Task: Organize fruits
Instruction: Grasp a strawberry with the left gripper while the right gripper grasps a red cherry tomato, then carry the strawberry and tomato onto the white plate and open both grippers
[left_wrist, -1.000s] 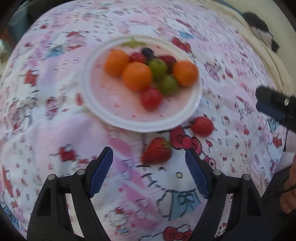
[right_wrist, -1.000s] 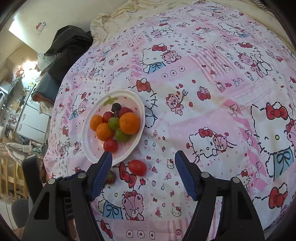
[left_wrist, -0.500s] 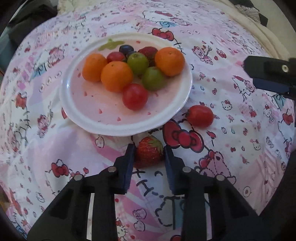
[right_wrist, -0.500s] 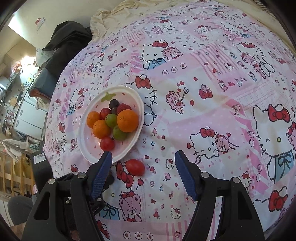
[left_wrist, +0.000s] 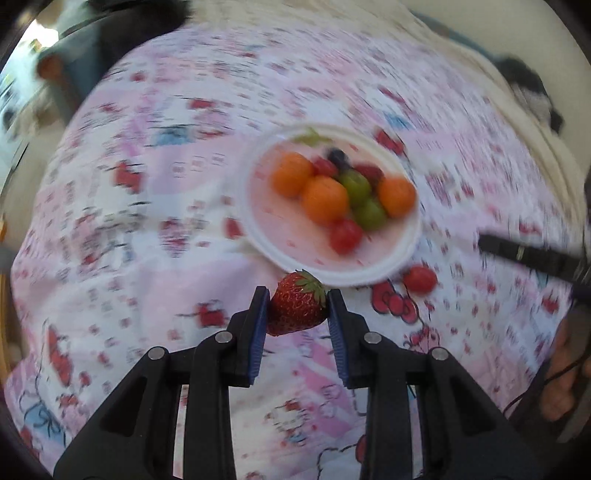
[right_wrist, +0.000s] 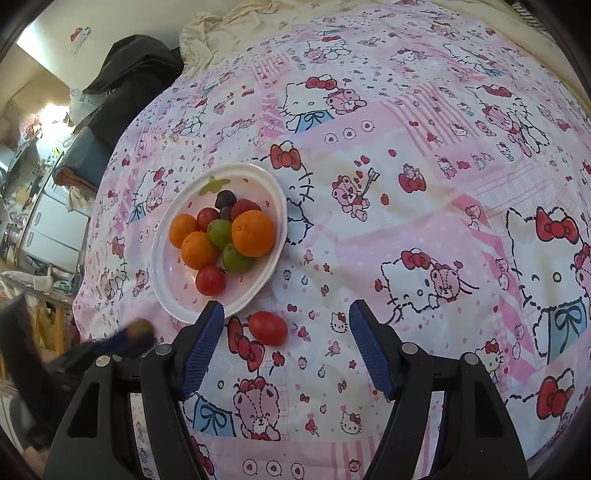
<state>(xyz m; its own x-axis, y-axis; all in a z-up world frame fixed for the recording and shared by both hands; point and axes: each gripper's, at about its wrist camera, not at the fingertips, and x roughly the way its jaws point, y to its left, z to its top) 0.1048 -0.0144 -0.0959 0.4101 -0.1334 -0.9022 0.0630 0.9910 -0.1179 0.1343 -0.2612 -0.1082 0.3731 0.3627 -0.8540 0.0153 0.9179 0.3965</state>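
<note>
The left gripper (left_wrist: 297, 306) was clamped on a strawberry (left_wrist: 297, 302) at lower centre, just below the white plate (right_wrist: 274, 192) of fruit, while the right gripper (right_wrist: 286, 341) hung spread apart over a red tomato (right_wrist: 267, 328) on the cloth

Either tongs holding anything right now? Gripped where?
Left tongs hold the strawberry, pads on its two sides, leafy cap up. Right tongs are open, holding nothing.

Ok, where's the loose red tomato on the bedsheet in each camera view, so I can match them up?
Left wrist: tomato right of center, just below the white plate's rim.
Right wrist: tomato lower center, between the open blue fingers.
Shared landmark: the plate of fruit, beside the tomato in both.
</note>
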